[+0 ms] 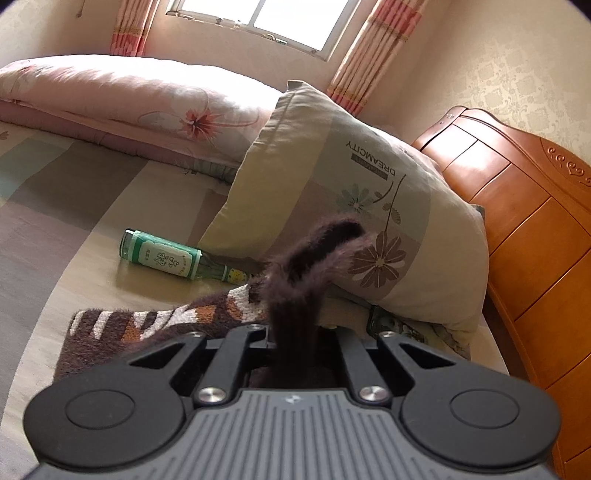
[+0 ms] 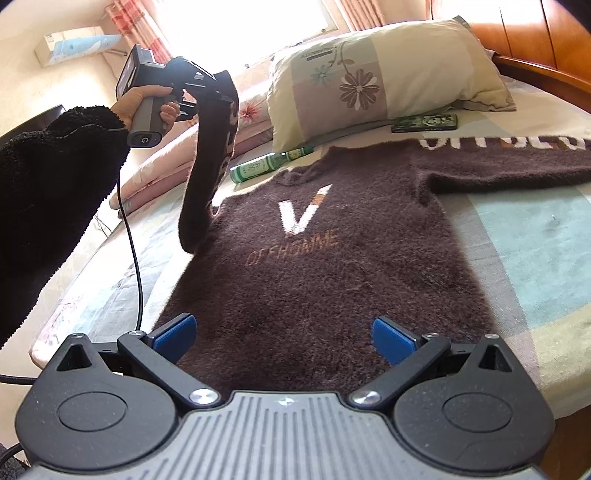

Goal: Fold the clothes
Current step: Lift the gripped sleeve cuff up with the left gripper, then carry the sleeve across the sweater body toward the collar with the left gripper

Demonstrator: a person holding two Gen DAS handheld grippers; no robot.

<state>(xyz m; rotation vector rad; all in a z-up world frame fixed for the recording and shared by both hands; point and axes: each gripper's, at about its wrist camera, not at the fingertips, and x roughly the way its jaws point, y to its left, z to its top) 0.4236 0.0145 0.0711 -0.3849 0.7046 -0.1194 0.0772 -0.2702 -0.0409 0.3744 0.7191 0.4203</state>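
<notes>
One view alone shows the sweater's (image 2: 325, 258) body, bearing a V.

Sunlit window (image 1: 258, 22), floral curtains (image 1: 373, 51), wooden headboard (image 1: 517, 206), patterned wallpaper (image 1: 517, 66).

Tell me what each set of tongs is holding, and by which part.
The left tongs are shut on the brown sweater, gripping the end of one sleeve. The right tongs are open, holding nothing.
</notes>
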